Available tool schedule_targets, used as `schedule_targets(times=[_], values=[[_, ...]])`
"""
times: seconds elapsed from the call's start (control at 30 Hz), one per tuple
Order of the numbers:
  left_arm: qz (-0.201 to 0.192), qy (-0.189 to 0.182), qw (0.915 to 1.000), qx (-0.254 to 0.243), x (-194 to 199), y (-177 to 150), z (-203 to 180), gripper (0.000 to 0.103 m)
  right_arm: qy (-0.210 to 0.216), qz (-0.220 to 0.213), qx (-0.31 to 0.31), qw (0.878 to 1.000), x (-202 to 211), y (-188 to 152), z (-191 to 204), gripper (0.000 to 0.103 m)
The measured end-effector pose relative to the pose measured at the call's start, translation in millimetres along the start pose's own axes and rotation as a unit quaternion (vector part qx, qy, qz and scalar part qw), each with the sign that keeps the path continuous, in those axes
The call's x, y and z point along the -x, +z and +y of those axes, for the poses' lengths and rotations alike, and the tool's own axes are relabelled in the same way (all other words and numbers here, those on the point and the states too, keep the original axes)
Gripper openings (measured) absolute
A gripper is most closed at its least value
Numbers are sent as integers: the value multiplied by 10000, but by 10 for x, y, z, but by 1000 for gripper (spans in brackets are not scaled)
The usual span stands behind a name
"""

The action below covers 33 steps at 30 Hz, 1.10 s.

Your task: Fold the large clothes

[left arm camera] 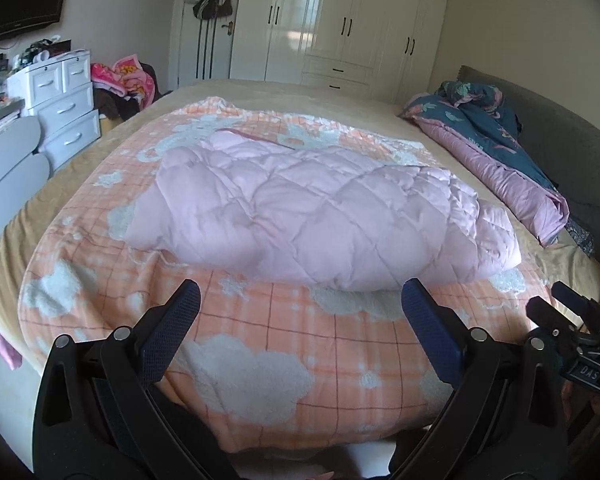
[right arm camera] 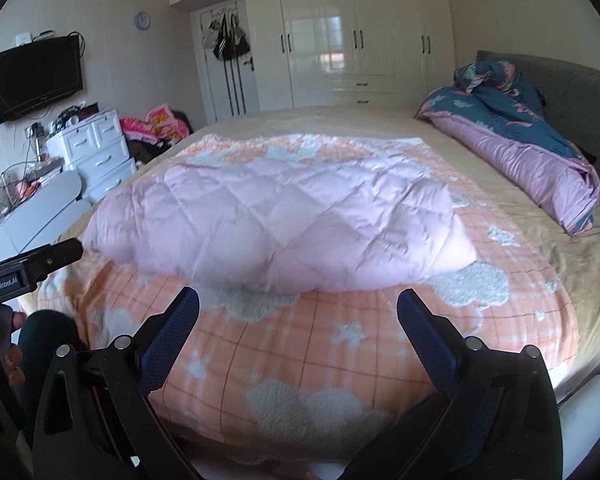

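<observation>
Left wrist view, item: my left tongs [left arm camera: 300, 300] and right tongs [right arm camera: 298, 308], both spread apart, empty, short of the pink quilted coat [left arm camera: 320, 212] lying bundled mid-bed on the orange plaid blanket [left arm camera: 300, 340]; advice: pinch near hem corners evenly.

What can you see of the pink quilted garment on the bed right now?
The pink quilted garment is a pale pink, puffy, padded piece stitched in a diamond pattern, with a darker pink edge showing at its far side. It lies folded into a broad, thick bundle, flat on the orange checked blanket, near the middle of the bed. Only the blanket touches it. Both the left gripper and the right gripper are open, short of its near edge, holding nothing.
</observation>
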State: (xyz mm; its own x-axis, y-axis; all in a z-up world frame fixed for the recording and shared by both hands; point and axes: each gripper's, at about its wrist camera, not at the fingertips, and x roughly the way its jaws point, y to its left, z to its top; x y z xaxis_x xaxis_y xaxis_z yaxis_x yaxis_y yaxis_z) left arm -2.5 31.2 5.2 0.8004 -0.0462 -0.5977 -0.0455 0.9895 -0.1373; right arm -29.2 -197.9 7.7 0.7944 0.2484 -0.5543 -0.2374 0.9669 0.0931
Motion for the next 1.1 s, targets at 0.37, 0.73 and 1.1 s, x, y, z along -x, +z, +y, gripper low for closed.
schedule_targets(times=[0.37,0.73,1.1], values=[[109,40,9999,-36,-35,-49,-38,94,4,5,-64,10000,4,7,-36,99],[105,62,9999,-39,-26,-55,-34,94,21,14,-48,10000,8,5,-30,99],[85,134,9998,-97,-7,-67,-13,94,22,11,-44,10000,10,2,-24,99]])
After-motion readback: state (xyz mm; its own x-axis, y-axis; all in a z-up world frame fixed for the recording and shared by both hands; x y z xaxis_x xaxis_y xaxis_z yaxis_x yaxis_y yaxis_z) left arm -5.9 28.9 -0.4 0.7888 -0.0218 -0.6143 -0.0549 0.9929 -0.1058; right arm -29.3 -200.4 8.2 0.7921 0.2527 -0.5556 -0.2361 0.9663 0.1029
